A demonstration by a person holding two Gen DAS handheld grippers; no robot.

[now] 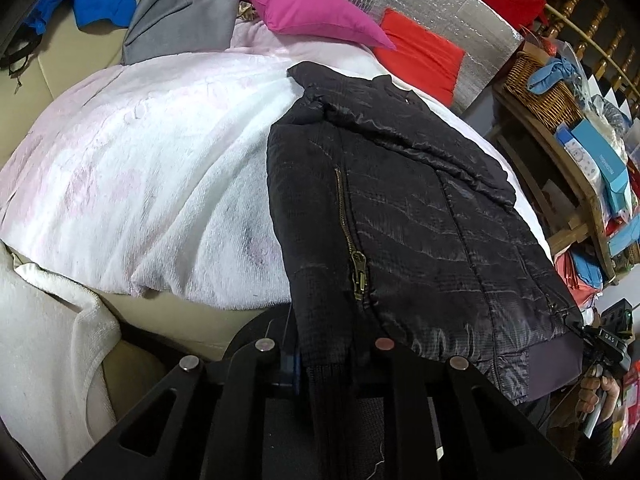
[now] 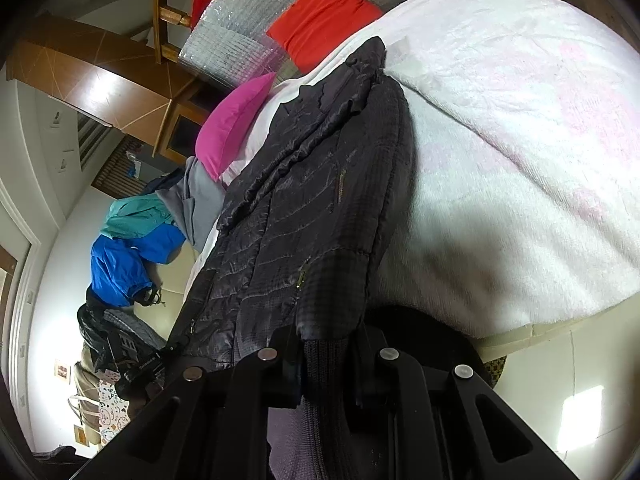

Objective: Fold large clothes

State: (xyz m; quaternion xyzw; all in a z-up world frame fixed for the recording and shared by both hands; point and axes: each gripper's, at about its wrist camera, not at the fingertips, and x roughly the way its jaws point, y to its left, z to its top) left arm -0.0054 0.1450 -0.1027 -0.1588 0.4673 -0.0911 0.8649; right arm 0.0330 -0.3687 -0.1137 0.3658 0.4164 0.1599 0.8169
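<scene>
Wicker basket [image 1: 540,92], upper right, holds blue cloth [image 1: 550,74]. Left gripper [image 1: 326,364] & right gripper [image 2: 328,364] each clamp black jacket [image 1: 400,200] hem.

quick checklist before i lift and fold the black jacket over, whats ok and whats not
1. Left gripper shut on the jacket hem: ok.
2. Right gripper shut on the hem: ok.
3. Both grips at opposite hem corners: ok.
4. Jacket lying flat on the white blanket: not ok, upper part rumpled.
5. Pink cushion apart from the collar: ok.
6. Sleeves tucked in: cannot tell.
</scene>
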